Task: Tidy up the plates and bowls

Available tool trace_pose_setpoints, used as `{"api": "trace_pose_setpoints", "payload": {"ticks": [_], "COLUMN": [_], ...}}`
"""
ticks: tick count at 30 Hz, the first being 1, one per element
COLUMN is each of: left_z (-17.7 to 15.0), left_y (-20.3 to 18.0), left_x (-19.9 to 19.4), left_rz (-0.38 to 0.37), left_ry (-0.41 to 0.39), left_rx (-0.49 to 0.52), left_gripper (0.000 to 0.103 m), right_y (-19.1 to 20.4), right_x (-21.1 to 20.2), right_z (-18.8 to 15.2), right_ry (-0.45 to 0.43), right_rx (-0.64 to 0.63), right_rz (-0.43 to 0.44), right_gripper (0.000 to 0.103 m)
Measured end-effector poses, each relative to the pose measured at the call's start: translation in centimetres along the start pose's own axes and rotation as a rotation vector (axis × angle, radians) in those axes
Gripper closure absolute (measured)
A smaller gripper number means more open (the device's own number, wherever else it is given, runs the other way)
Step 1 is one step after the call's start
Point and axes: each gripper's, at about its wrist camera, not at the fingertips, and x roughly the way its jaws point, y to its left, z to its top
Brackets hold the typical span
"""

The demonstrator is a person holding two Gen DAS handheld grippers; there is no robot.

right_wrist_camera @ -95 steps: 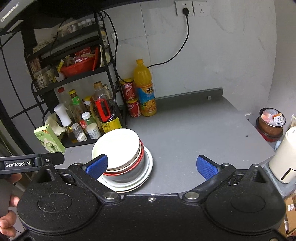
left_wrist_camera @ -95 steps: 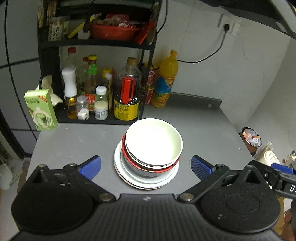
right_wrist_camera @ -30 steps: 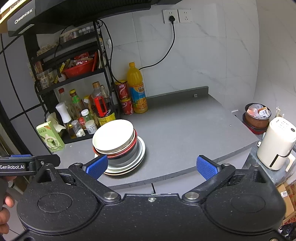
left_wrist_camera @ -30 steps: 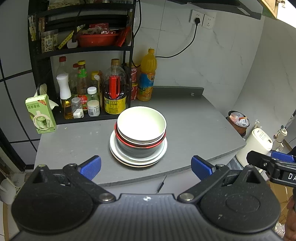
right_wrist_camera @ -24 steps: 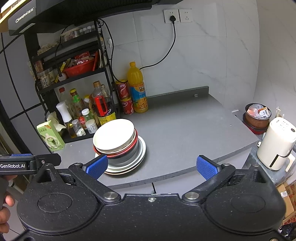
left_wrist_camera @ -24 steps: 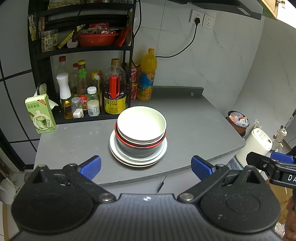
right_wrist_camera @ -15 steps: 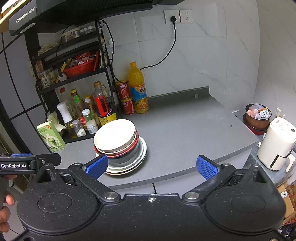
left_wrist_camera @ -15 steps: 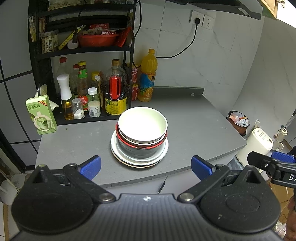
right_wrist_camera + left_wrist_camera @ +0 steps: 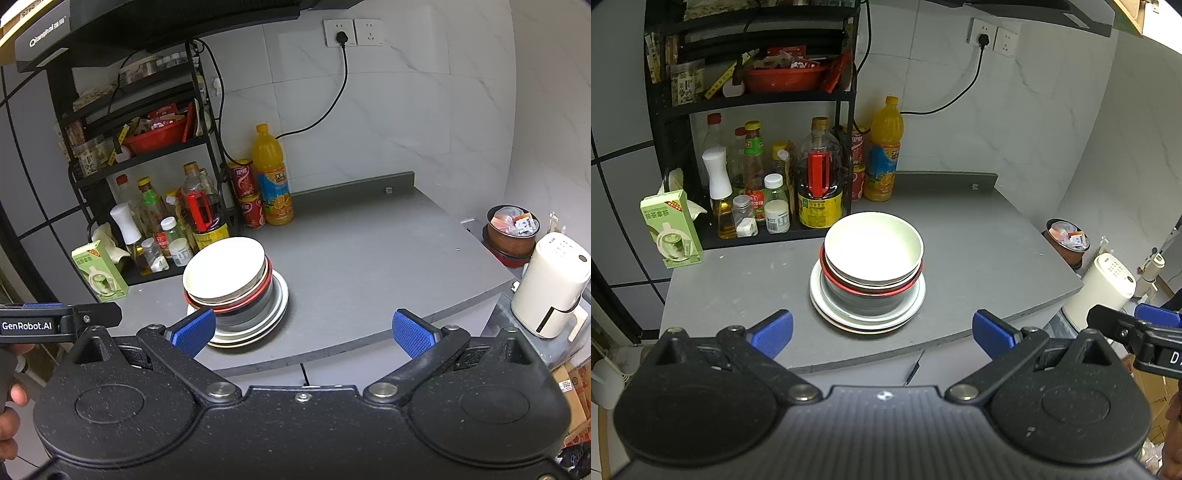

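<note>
A stack of dishes stands in the middle of the grey counter (image 9: 979, 251). A white bowl (image 9: 873, 247) tops it, over a red-rimmed bowl (image 9: 864, 290) and a dark bowl, all on white plates (image 9: 916, 302). The right wrist view shows the same white bowl (image 9: 225, 271) and plates (image 9: 279, 299). My left gripper (image 9: 882, 332) is open, held back from the counter's front edge and facing the stack. My right gripper (image 9: 301, 330) is open too, off the front edge, with the stack behind its left fingertip. Neither holds anything.
A black rack (image 9: 757, 99) with sauce bottles, a green carton (image 9: 670, 230) and an orange juice bottle (image 9: 884, 147) line the back left. Right of the counter are a white kettle (image 9: 552, 284) and a brown pot (image 9: 511, 232). A hand (image 9: 9, 428) grips the other tool.
Both grippers have drawn back from the stack since 3.2 s ago; over the last second they barely drift. The dishes have not moved.
</note>
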Motion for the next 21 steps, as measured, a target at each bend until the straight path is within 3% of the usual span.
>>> {"api": "trace_pose_setpoints", "payload": {"ticks": [21], "left_z": [-0.5], "left_y": [-1.2], "left_x": [0.0], "left_rz": [0.006], "left_ry": [0.008], "left_rx": [-0.005], "left_gripper": [0.001], "right_y": [-0.4], "right_x": [-0.3], "right_z": [-0.2], "right_ry": [0.011], "right_rx": [0.011], "right_rz": [0.012], "right_gripper": [0.0]}}
